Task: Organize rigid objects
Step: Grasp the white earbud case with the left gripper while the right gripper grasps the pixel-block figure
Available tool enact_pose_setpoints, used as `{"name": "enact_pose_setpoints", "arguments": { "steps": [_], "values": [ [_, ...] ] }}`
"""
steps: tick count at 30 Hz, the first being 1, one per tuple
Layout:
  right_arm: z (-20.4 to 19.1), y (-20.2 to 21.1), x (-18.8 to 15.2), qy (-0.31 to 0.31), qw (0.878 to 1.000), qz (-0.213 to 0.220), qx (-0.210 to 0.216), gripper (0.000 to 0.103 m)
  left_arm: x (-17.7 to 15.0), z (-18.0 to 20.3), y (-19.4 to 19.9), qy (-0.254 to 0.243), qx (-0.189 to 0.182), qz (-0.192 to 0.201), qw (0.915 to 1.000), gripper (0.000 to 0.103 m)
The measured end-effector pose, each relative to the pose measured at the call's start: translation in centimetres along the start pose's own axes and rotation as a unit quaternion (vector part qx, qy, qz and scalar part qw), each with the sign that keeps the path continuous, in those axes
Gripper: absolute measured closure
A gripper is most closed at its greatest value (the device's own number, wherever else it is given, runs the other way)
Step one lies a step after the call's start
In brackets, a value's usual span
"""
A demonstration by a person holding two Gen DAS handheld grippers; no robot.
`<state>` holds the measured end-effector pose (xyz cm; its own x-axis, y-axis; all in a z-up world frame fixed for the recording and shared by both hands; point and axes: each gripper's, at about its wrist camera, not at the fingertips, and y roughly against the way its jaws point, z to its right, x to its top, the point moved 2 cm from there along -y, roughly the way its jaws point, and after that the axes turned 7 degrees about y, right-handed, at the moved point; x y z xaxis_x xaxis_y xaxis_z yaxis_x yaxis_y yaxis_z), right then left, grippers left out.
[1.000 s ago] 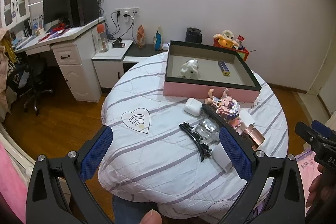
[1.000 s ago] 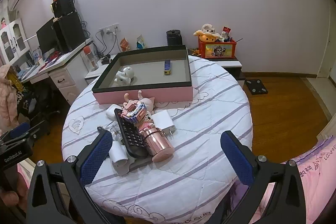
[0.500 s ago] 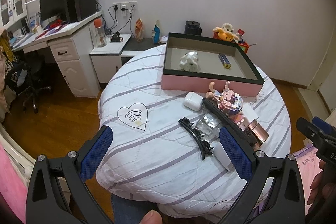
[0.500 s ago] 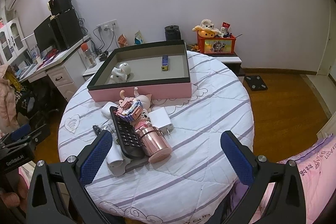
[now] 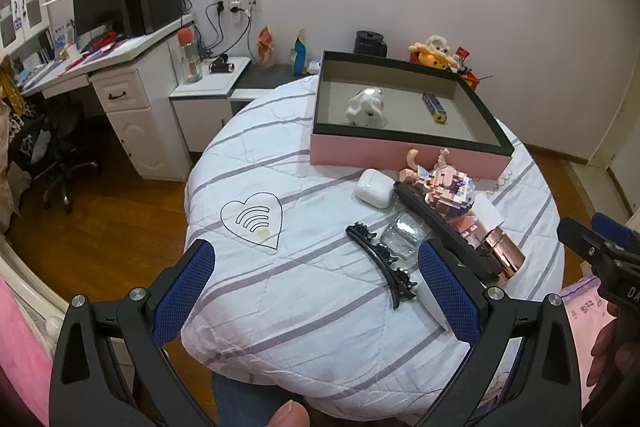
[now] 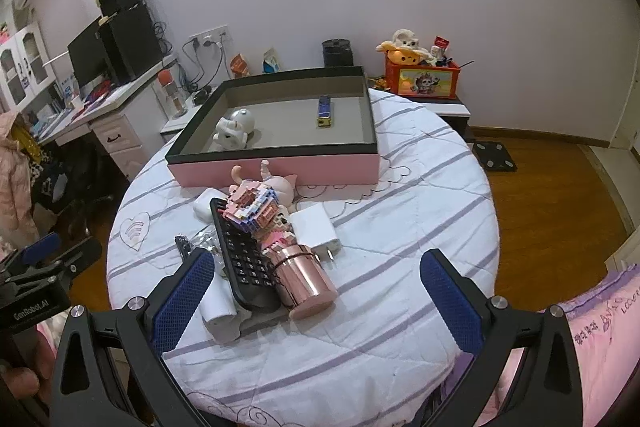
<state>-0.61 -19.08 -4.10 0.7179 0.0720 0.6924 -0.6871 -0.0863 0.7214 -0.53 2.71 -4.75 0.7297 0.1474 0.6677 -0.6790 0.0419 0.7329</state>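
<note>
Item: rigid clutter on tabletop (image 6: 420, 227), ahead of both empty, wide-open hand-held grippers: left (image 5: 316, 287), right (image 6: 316, 295).
Calculator (image 6: 240, 259) long axis runs away from right hand-held gripper, partly hidden beneath brick figure (image 6: 256, 207); white block (image 6: 220, 307) half-covered.

Two wrist fisheyes — near-left and near-right, sharing round table (image 5: 256, 291), pink box (image 6: 280, 171)
</note>
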Motion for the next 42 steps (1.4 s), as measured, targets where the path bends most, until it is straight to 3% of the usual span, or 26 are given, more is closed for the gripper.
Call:
{"name": "enact_pose_setpoints", "arguments": {
  "steps": [16,21,24,30,32,42],
  "values": [
    [-3.3,-9.3,3.4,0.066,0.995,-0.053,0.048,0.000,1.5,0.0,-4.2,-0.011,0.012,-0.019,0.9997,0.000],
    [-3.6,-11.3,3.6,0.070,0.993,-0.070,0.055,0.005,2.0,0.0,-5.8,-0.013,0.012,-0.029,0.9994,0.000],
    [-3.8,-12.3,3.7,0.077,0.992,-0.082,0.058,0.010,2.1,0.2,-6.7,-0.015,0.009,-0.037,0.9992,0.000],
    [-4.6,-13.1,3.4,0.093,0.988,-0.091,0.085,0.043,2.2,0.8,-8.4,-0.019,0.006,-0.050,0.9985,0.000],
    [-4.8,-13.1,3.2,0.110,0.987,-0.091,0.073,0.047,2.3,0.9,-8.9,-0.020,0.003,-0.053,0.9984,0.000],
    [-2.0,-11.2,3.6,0.064,0.992,-0.066,0.086,0.047,2.1,1.9,-11.0,-0.034,-0.014,-0.068,0.9970,0.000]
  ]
}}
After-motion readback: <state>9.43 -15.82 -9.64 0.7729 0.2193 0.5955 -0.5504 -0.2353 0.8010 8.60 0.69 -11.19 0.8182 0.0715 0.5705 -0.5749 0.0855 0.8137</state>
